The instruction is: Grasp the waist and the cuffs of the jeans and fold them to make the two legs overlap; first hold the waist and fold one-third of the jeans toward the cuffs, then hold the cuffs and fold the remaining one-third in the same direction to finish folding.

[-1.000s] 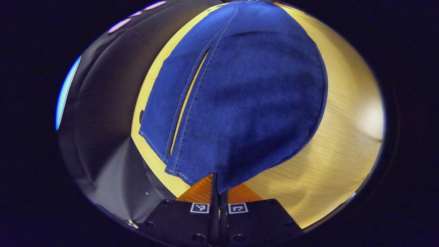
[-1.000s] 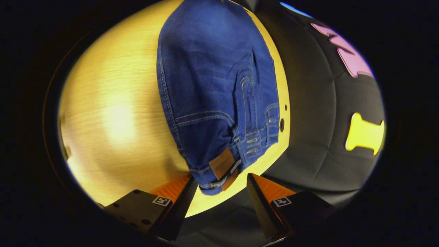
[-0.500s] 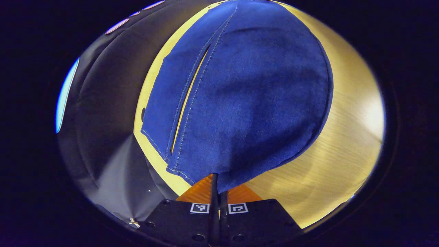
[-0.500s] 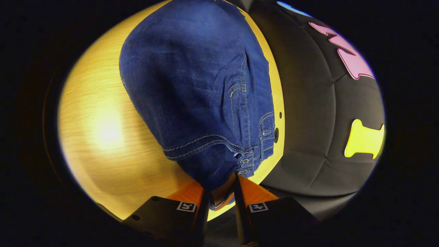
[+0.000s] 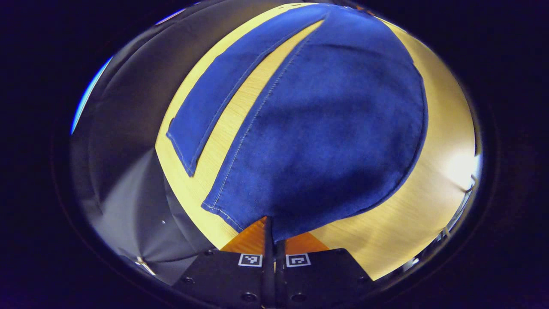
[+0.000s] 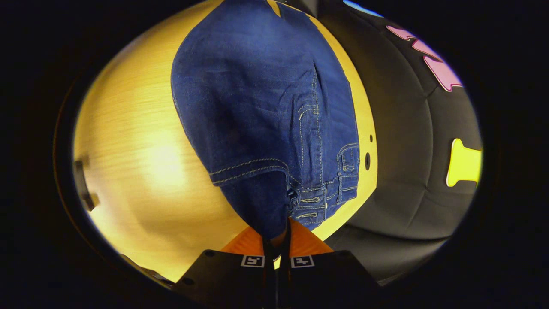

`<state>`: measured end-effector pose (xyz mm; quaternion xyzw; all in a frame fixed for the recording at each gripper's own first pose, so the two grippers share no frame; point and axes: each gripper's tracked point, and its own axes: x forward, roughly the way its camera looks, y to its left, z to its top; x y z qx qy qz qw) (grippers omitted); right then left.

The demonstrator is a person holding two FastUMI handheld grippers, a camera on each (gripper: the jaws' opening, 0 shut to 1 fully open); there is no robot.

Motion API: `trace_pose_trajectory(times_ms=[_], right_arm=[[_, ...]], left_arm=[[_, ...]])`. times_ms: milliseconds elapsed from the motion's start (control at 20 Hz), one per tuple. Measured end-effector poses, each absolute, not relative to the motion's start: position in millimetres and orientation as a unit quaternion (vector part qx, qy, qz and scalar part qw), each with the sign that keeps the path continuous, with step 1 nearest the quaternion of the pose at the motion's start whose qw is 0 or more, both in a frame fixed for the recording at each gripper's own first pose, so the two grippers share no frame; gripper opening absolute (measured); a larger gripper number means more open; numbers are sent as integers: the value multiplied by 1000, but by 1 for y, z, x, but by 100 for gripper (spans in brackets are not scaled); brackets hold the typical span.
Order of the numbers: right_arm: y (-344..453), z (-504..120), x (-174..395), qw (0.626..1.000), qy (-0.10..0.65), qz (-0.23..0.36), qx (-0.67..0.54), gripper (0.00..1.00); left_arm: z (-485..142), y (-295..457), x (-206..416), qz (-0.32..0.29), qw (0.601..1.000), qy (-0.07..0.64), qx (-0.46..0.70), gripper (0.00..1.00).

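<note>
The jeans (image 5: 326, 128) are a deep, mottled blue denim, with pale stitching running along the leg seams and the hem of the cuff (image 5: 180, 148) at the left in the left gripper view; in the right gripper view the same blue cloth (image 6: 257, 107) shows faded lighter patches and light double stitch lines around the pocket and belt loops at the waist (image 6: 326, 197) near the bottom. The table (image 6: 137, 171) under them is a warm yellow wood with a fine straight grain, and a bright washed-out patch of glare lies on it at the left of the right gripper view.
</note>
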<state>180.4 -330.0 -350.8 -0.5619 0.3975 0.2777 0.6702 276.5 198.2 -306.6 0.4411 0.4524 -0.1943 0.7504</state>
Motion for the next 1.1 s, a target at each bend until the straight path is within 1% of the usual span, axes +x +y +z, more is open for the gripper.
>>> trace_pose_trajectory(times_ms=[100, 200, 400, 550, 600, 650, 800, 1000, 1100], right_arm=[[-331, -339, 196, 691, 395, 262, -546, 7], [-328, -316, 205, 715, 389, 244, -527, 7], [-322, -265, 251, 766, 383, 197, -477, 7], [-320, -240, 300, 811, 391, 155, -407, 7], [-321, -233, 316, 823, 391, 147, -386, 7], [-325, -230, 325, 827, 404, 135, -368, 6], [-330, -239, 353, 841, 431, 98, -313, 7], [-330, -261, 384, 854, 468, 55, -219, 7], [-325, -266, 393, 855, 488, 33, -174, 7]], left_arm=[[-301, 197, 280, -173, 790, 454, 374, 6], [-295, 197, 286, -161, 814, 466, 309, 6], [-249, 185, 314, -110, 851, 474, 198, 6], [-193, 177, 354, -74, 880, 458, 102, 6], [-179, 177, 366, -65, 883, 458, 79, 5], [-167, 180, 368, -56, 884, 461, 55, 6], [-139, 186, 390, -38, 884, 467, -2, 6], [-105, 182, 415, -27, 874, 486, 4, 5], [-97, 176, 429, -20, 870, 493, 16, 6]])
